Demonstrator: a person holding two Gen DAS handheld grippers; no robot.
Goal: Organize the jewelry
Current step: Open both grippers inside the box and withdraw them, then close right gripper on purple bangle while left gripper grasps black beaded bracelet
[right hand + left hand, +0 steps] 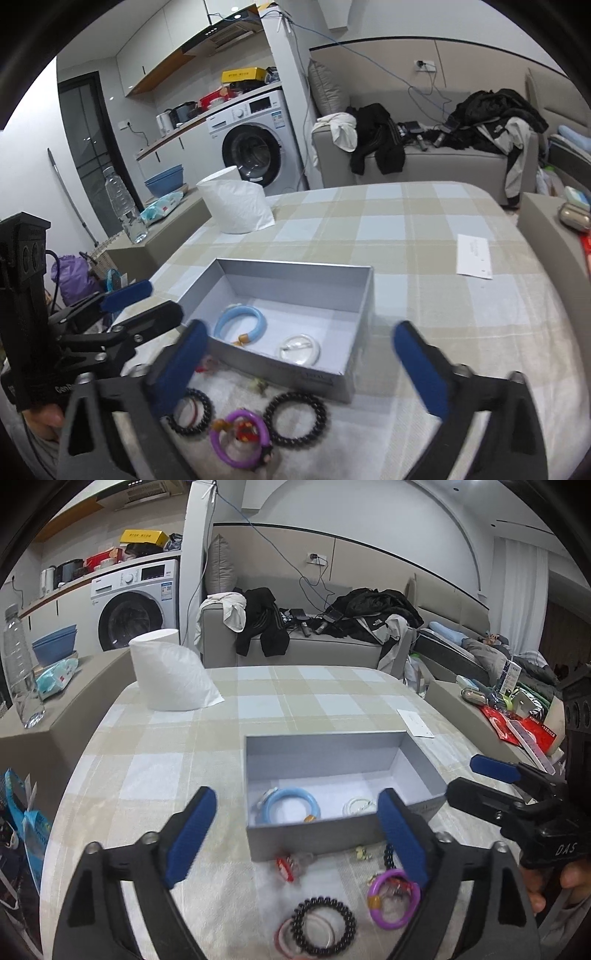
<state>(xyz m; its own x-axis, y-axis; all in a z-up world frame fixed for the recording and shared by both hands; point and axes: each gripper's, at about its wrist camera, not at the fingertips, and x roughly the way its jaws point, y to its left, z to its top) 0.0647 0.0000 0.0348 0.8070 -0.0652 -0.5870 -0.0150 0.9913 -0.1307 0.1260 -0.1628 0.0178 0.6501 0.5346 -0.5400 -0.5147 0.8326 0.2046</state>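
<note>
Evidently drop-off point: left gripper (295, 834) and right gripper (299, 362) jaws apart, empty, at grey box (325, 746) already holding blue bangle (291, 805); loose bracelets outside await sorting.

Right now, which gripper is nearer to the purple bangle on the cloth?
Left, narrowly. The left gripper has its right finger just above the purple bangle. The right gripper hangs open with the bangle below its left finger.
</note>
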